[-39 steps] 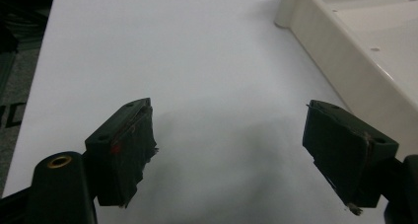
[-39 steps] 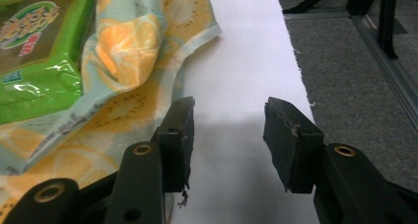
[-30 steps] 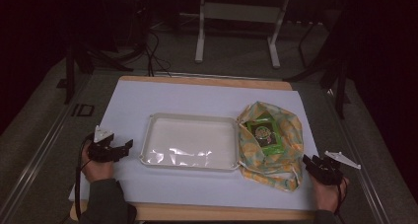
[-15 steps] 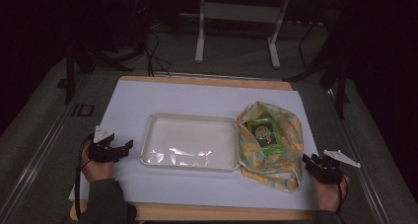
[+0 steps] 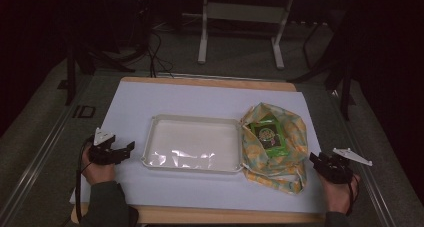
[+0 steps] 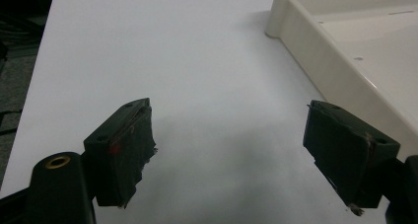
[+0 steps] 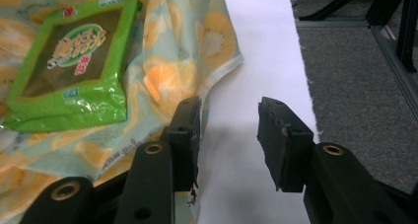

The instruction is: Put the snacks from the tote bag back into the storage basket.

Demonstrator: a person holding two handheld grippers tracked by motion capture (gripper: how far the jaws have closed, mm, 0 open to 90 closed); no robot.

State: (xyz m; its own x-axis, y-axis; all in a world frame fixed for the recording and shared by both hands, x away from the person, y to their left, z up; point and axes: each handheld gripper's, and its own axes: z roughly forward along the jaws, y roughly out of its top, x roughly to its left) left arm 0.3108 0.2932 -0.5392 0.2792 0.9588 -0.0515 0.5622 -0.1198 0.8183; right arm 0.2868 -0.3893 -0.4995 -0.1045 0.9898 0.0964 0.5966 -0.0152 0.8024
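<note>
High view: white tray [image 5: 150, 137] between left claw [image 5: 120, 151] and patterned cloth [image 5: 295, 137].

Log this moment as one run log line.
left gripper: open, beside tray | right gripper: jaws just closing, nothing between, at cloth edge | green packet: on cloth

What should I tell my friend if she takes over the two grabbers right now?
Left gripper: open, nothing between its jaws, on the white sheet beside the cream tray.
Right gripper: jaws part open and just been closing, nothing between them, at the edge of the patterned cloth.
Green packet lies on the cloth, right of the tray.
Done: nothing picked up yet.
Left: probably grasping the cloth or packet.
</note>
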